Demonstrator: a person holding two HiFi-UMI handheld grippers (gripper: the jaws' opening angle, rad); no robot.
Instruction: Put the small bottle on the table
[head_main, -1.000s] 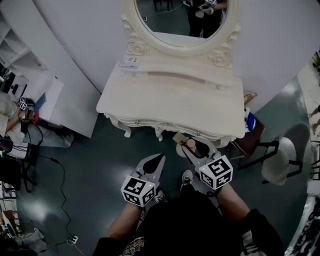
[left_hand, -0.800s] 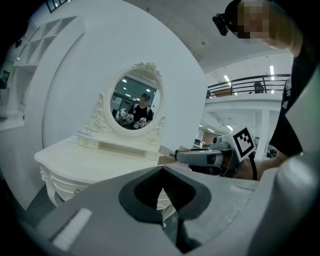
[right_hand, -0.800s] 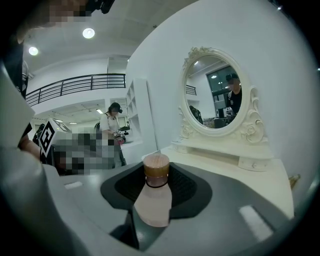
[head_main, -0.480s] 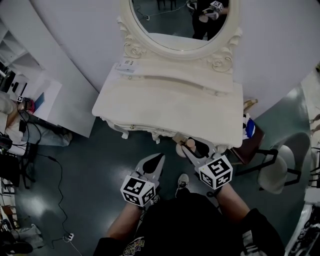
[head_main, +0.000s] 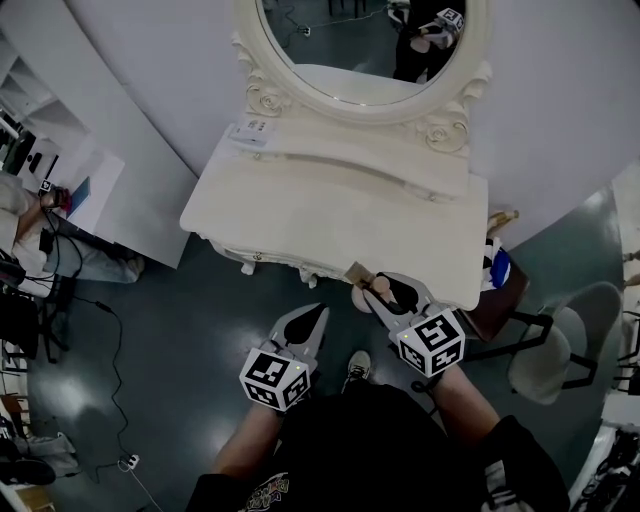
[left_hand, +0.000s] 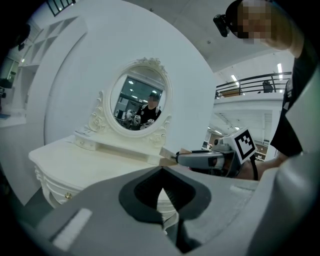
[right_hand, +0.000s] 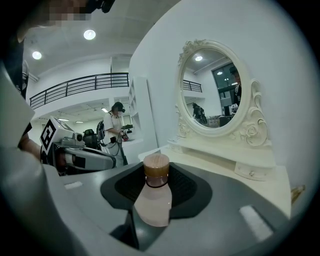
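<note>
Head view: right gripper (head_main: 386, 291) clenched on a small pale pink bottle (head_main: 379, 288) with a brown round cap, held at the jaw tips, just at the front edge of the cream carved dressing table (head_main: 330, 215) ahead of it; bottle not on the table yet, looks barely over the edge, dark green floor (head_main: 200, 340) below. Left gripper (head_main: 318, 316) beside and behind the right one, short of the table, nothing in it. Left gripper view: jaws of the left gripper (left_hand: 161, 175) pressed together, empty; the table top lies beyond the tips, the right gripper off to its right side. Right gripper view: bottle (right_hand: 151, 200) sits between the pads, cap (right_hand: 156, 167) pointing away from the camera toward the table, body wedged in the notch, so the grip looks firm. Risks, as a judgement: letting go here probably drops it off the edge onto the floor; pushing forward low could knock it against the table rim; the bottle lies along the jaws, so unless the gripper is turned to stand it on its base, it would likely topple or roll on release.
</note>
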